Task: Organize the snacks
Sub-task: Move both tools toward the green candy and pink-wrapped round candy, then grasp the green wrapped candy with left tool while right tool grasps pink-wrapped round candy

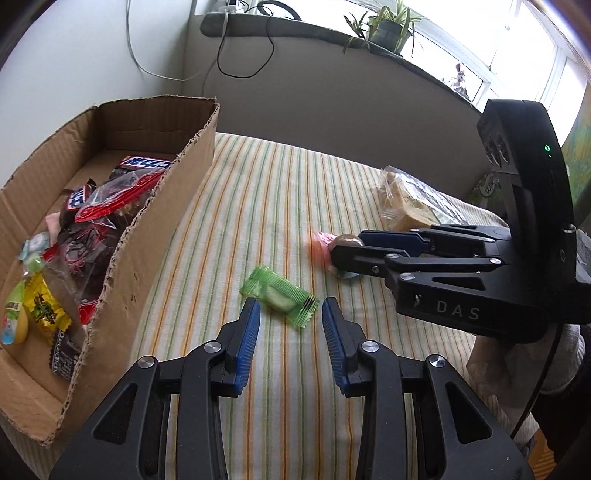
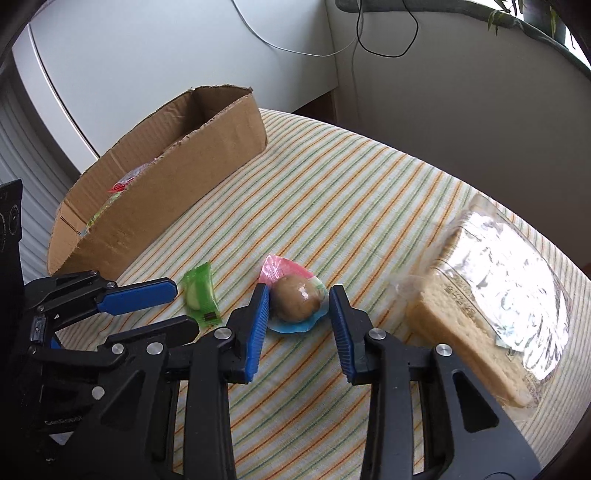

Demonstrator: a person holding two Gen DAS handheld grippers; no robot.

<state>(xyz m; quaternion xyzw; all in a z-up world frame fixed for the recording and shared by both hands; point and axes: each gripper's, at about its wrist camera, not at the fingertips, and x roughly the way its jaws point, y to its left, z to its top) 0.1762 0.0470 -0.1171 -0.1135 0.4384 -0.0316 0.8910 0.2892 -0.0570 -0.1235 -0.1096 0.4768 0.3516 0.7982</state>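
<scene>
1. Surface: one striped cloth [image 1: 280, 192] in green, orange and white, covering the tabletop.
2. Container: one open cardboard box [image 1: 155, 236] at the left of the cloth, torn along its near wall. Inside, a heap of wrapped snacks [image 1: 92, 221]: red-and-clear packets, one yellow sachet, one pale green piece; exact total not countable, since they overlap.
3. Loose items on the cloth, outside the box: three.
 - One green wrapped candy [image 1: 280, 295], lying flat just beyond the left tongs [image 1: 290, 314].
 - One brown egg-shaped snack in pink-and-blue wrapper [image 2: 295, 299], near the candy.
 - One clear bag of sliced bread [image 2: 491, 295], well apart toward the right edge.
4. Left tongs: spread, tips either side of the near end of the green candy, pads not pressing it.
5. Right tongs [image 2: 299, 306]: spread around the brown snack, the left pad at its wrapper's edge, the right pad clear of it; no pinch yet.
6. Background: one potted plant [image 1: 388, 26] on the sill; two cables [image 1: 236, 55] hanging on the wall.
</scene>
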